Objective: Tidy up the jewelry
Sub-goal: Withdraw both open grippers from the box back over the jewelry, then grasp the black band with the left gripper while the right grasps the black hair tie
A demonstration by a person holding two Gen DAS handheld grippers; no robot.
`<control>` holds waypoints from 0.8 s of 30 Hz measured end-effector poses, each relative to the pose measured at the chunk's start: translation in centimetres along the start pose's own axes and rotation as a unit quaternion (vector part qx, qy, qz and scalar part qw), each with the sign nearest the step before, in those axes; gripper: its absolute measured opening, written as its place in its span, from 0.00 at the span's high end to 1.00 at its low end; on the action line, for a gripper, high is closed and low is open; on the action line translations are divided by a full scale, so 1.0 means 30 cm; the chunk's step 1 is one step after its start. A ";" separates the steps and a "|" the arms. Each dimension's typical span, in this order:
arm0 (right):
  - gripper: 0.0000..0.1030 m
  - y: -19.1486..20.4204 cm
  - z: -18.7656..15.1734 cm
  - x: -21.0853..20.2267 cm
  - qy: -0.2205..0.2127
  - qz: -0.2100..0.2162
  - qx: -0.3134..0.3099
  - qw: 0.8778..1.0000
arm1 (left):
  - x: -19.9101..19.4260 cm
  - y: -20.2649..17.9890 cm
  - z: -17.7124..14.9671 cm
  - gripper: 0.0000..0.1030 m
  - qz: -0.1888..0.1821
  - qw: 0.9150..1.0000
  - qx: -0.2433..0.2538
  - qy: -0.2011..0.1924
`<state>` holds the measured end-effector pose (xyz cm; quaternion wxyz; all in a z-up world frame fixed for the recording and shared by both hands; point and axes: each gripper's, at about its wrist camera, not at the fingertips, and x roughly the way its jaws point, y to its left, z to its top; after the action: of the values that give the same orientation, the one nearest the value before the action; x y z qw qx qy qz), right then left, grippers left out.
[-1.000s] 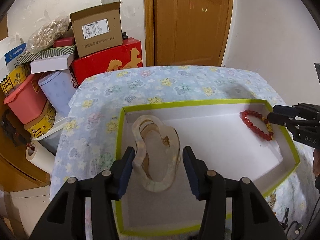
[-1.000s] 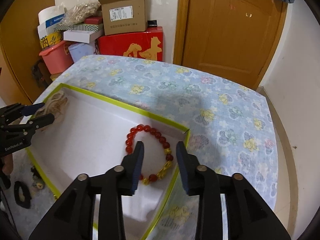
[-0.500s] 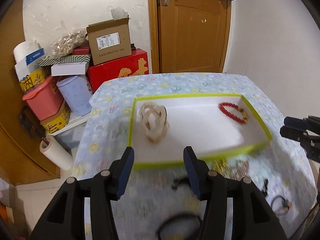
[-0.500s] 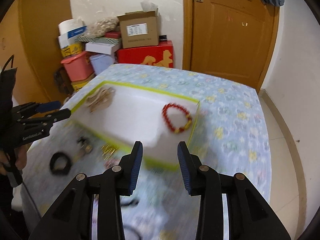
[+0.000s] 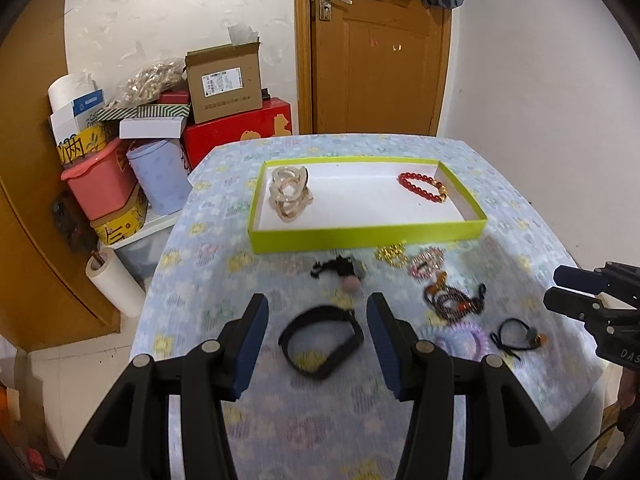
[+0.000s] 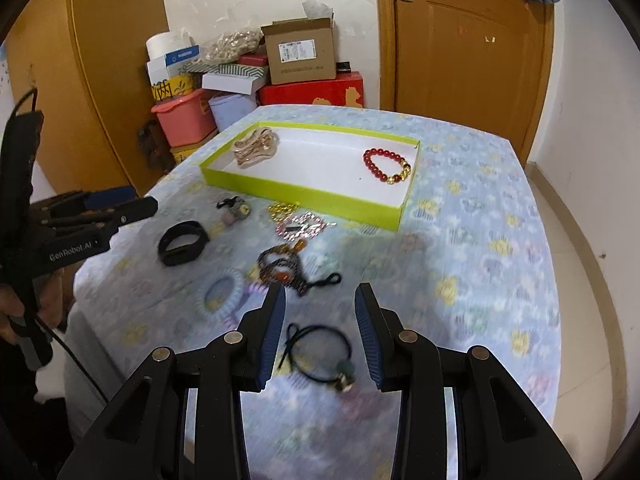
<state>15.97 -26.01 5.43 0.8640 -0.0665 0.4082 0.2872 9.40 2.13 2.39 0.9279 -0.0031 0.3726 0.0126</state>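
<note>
The lime-edged tray (image 5: 366,234) sits mid-table on the flowered tablecloth (image 6: 480,248), already holding a cream chain-link bracelet (image 5: 289,194) at its left end and a red bead bracelet (image 5: 422,187) at its right. Everything else lies loose on the near side of the tray.

The left gripper (image 5: 314,338) hangs released and empty, its jaws spread either side of a black wristband (image 5: 322,340) lying flat well short of the tray. The right gripper (image 6: 320,330) is likewise spread and empty, framing a thin black hair tie (image 6: 320,354) with a small charm.

The risks, as I judge them:
- The hair tie is slack and low; jaws closing above it could miss, or pinch the cloth and drag it.
- Just tray-side of the hair tie, a dark beaded bracelet (image 6: 280,266) tangles with a pale blue spiral hair tie (image 6: 220,292) (cords overlap there), so a sweep could snag both.
- The wristband's springy loop might squirt out sideways if squeezed across its width.
</note>
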 end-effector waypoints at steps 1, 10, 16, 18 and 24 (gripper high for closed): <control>0.64 0.004 -0.010 -0.006 0.000 0.004 0.004 1.000 | -0.008 0.000 -0.016 0.48 -0.001 1.000 -0.001 0.000; 0.64 0.011 -0.087 -0.007 0.015 0.015 0.024 0.999 | -0.042 0.028 -0.110 0.48 -0.019 1.000 -0.017 0.006; 0.54 0.004 -0.088 0.006 0.019 0.010 0.024 0.999 | -0.020 0.044 -0.132 0.48 -0.027 0.999 -0.027 0.015; 0.54 -0.002 -0.090 0.013 0.021 0.008 0.025 0.999 | -0.004 0.053 -0.132 0.48 -0.026 0.999 -0.031 0.018; 0.54 -0.025 -0.100 0.039 0.033 0.005 0.031 0.999 | 0.069 0.092 -0.113 0.48 -0.020 0.999 -0.039 0.029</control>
<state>14.98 -27.15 2.49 0.8505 -0.0474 0.4451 0.2764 8.48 4.89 -1.47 0.9160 -0.0471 0.3983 0.0083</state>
